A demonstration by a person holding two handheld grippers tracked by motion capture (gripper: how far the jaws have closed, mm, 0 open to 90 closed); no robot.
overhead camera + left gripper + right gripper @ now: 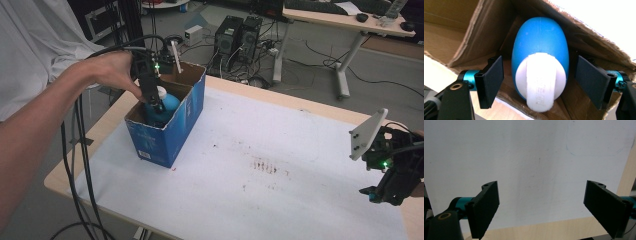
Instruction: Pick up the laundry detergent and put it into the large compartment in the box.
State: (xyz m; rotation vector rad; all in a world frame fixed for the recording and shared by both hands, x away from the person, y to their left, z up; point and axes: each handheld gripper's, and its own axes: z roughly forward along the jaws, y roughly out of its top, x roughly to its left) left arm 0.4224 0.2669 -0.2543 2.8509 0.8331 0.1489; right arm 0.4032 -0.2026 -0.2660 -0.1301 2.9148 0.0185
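A blue bottle with a white cap stands inside a blue cardboard box at the table's left. My left gripper points down into the box. In the left gripper view the bottle sits between the two pads, with a gap on either side, so the left gripper is open and not touching it. The box's brown inner walls surround the bottle. My right gripper hovers near the table's right edge; its jaws stand open over the white sheet with nothing between them.
A white sheet with a reddish stain covers the wooden table. Black cables hang off the left edge. Behind the table are computer towers on the floor and a desk.
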